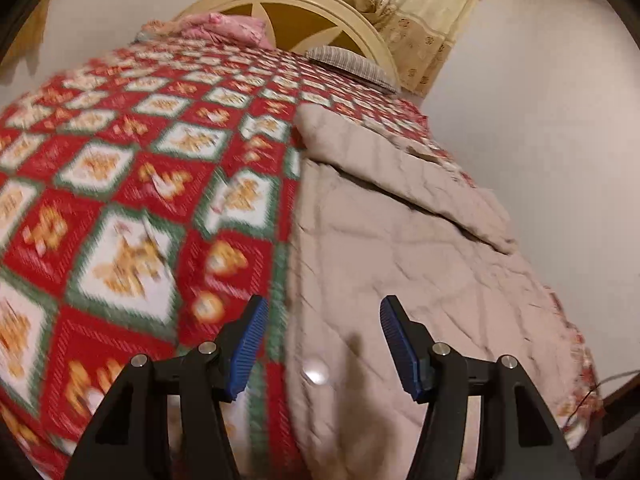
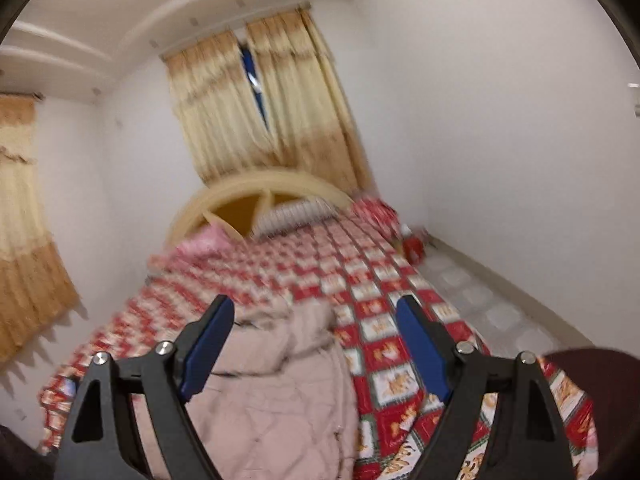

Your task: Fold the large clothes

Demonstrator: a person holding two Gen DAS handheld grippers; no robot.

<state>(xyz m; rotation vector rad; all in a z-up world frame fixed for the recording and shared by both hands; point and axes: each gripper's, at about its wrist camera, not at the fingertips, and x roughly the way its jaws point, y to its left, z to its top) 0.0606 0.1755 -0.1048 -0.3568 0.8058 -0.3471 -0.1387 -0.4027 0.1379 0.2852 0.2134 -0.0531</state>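
1. Both grippers hang free: left gripper (image 1: 320,344) with jaws apart over the garment's near edge, right gripper (image 2: 316,344) spread wide above it, nothing between either pair.
2. Bedspread (image 1: 120,200), red and green diamonds, fills left and centre of the left wrist view.
3. Beige quilted garment (image 1: 400,240) lies flat at centre-right, partly folded, one flap doubled over at upper right.
4. Its long axis runs from the lower frame toward the headboard (image 1: 304,4).
5. Between folds, I'd say; next, pinch an edge for another fold.
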